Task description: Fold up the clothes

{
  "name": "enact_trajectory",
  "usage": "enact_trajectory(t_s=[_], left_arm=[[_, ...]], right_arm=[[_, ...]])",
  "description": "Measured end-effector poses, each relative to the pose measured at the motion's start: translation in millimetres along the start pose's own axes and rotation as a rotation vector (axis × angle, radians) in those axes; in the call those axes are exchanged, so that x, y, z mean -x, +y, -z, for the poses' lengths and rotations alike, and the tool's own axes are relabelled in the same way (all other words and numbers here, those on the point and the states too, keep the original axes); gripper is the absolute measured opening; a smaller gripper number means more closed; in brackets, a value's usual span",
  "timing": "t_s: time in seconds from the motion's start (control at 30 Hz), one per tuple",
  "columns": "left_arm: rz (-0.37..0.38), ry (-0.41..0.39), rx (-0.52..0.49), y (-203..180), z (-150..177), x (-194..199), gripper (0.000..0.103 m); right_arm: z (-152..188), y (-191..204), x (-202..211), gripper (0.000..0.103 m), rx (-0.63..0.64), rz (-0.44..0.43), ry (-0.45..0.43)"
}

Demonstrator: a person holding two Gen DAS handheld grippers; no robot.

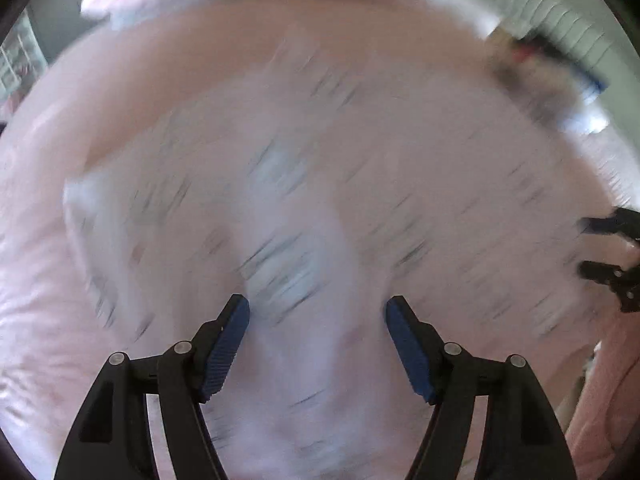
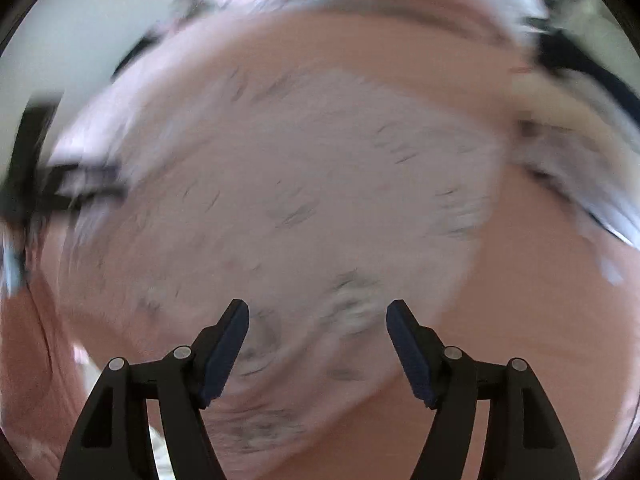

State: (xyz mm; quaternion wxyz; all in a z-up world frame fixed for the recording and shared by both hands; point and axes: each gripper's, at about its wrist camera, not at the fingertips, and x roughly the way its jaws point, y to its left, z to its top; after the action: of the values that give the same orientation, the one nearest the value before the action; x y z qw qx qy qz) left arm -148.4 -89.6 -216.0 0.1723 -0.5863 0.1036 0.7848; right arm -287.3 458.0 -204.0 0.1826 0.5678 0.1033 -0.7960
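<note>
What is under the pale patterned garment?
The pale patterned garment lies spread on a pink bed cover, which shows all around it. Whatever is beneath its middle is covered and blurred.

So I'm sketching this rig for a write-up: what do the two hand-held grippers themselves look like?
Both look alike. The left gripper has two black angular fingers on hinged black linkage arms with round silver pivot pins, and ribbed dark blue pads on the inner faces. The right gripper has the same build, with dark blue pads. No cables, markings, hands or sleeves show in either view.
</note>
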Motion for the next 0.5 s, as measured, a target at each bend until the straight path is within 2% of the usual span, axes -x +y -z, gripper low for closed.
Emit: enact_trajectory(t_s=[0.07, 0.17, 0.33, 0.43, 0.5], left_arm=[[0.009, 0.027, -0.078, 13.2, 14.5, 12.1, 0.071], [-0.02, -0.017, -0.12, 34.6, 17.6, 31.2, 0.07], [-0.12, -0.228, -0.095, 50.6, -27.9, 35.1, 0.071], [-0.14, -0.213, -0.005, 59.3, -52.7, 13.8, 0.071], [-0.117, -0.215, 0.069, 66.5, -61.6, 1.0, 0.071]], right_arm=[[13.4, 5.2, -3.7, 0.074, 0.066, 0.058, 0.025], [11.0, -5.1, 13.5, 0.074, 0.029, 0.018, 0.068], [-72.0, 35.1, 31.5, 0.074, 0.134, 0.032, -0.065], [-128.7, 59.9, 17.1, 0.074, 0.159, 0.037, -0.112], [-160.7, 69.6, 0.8, 0.074, 0.145, 0.043, -0.117]])
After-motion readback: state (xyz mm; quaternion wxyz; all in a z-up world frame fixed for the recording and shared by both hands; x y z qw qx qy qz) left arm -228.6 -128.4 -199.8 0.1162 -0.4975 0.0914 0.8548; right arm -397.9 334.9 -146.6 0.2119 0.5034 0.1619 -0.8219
